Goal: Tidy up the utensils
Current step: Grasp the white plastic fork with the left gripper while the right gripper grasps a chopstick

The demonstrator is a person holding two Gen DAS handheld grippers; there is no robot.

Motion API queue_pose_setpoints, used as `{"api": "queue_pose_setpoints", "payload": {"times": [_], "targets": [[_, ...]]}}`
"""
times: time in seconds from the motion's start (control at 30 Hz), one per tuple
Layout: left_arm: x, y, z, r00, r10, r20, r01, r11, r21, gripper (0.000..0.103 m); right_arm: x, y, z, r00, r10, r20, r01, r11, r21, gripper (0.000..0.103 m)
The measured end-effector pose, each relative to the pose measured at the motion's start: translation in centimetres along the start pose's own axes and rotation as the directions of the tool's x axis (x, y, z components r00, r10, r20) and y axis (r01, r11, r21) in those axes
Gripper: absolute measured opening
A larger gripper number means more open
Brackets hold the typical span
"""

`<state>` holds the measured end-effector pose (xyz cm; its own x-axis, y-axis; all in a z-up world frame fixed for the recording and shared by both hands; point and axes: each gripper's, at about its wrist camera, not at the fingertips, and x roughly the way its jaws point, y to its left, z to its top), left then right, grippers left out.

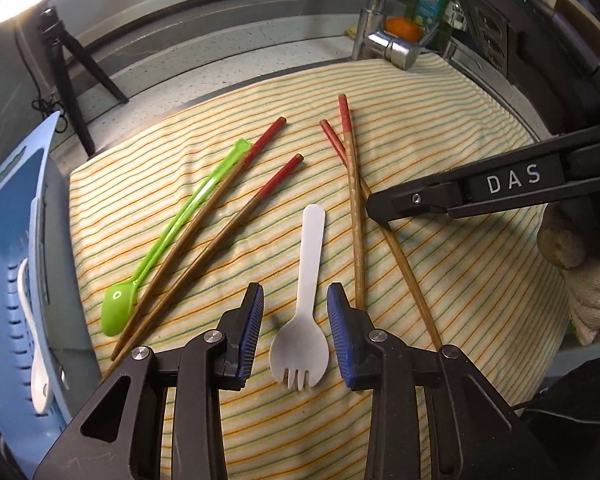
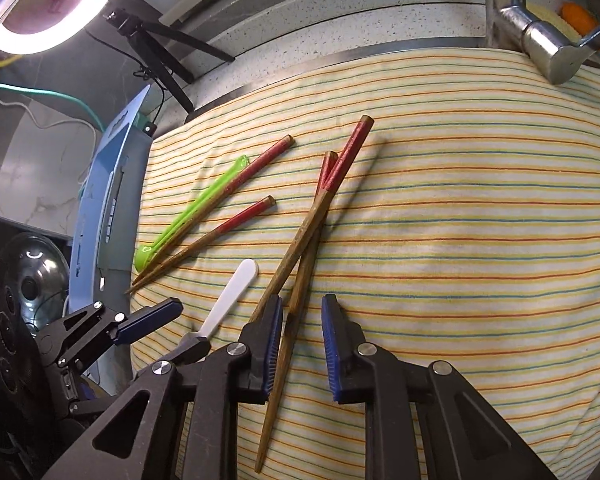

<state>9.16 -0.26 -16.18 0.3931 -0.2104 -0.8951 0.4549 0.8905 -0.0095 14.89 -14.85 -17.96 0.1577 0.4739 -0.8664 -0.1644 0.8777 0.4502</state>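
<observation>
Striped cloth (image 1: 440,240) drapes the worktop by the sink, and both grippers are down over it. Nearest in the left wrist view, the left gripper (image 1: 296,320) straddles the white spork (image 1: 304,320): its jaws stand partly open, a blue pad either side of the neck just above the bowl, neither pad touching yet, so nothing is held. In the right wrist view the right gripper (image 2: 300,344) brackets the crossed chopsticks (image 2: 300,292); its jaws are narrow, the left pad right against one stick, the right pad clear, with no firm grip yet.

Further up the cloth, left of centre, two more red-tipped chopsticks (image 1: 204,236) lie beside the green spoon (image 1: 168,248). At the far left edge stands the blue utensil rack (image 1: 16,240), with a white utensil (image 1: 36,360) already in it. Faucet (image 1: 380,32) and ring light (image 2: 48,4) sit at the back.

Risks from here: the spork is thin and flat, so the pads may pinch cloth with it or skid off the tapering neck. On the right, the sticks cross, so closing could catch only one, or scissor them apart and roll one away. The two grippers are close together; lifting both at once could bring them into contact.
</observation>
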Motion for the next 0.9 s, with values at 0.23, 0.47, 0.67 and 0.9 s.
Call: {"api": "queue_pose_setpoints", "payload": {"times": [0.23, 0.47, 0.67, 0.9], "targets": [[1.4, 0.0, 0.8, 0.999, 0.021, -0.029, -0.021, 1.0, 0.014, 0.016, 0.8, 1.2, 0.7, 0.998, -0.066, -0.006, 0.066, 0.997, -0.049, 0.016], [1.4, 0.1, 0.8, 1.0, 0.029, -0.006, -0.029, 0.999, -0.013, 0.009, 0.8, 1.4, 0.8, 0.996, -0.092, -0.001, 0.092, 0.993, -0.071, 0.009], [0.7, 1.7, -0.4, 0.999, -0.019, 0.038, 0.024, 0.989, -0.144, 0.009, -0.3, 0.1, -0.4, 0.998, -0.054, 0.011, 0.054, 0.998, -0.014, 0.007], [-1.4, 2.3, -2.0, 0.992, -0.055, 0.113, 0.083, 0.963, -0.257, 0.009, -2.2, -2.2, -2.5, 0.998, 0.026, 0.055, -0.032, 0.995, 0.098, 0.007]]}}
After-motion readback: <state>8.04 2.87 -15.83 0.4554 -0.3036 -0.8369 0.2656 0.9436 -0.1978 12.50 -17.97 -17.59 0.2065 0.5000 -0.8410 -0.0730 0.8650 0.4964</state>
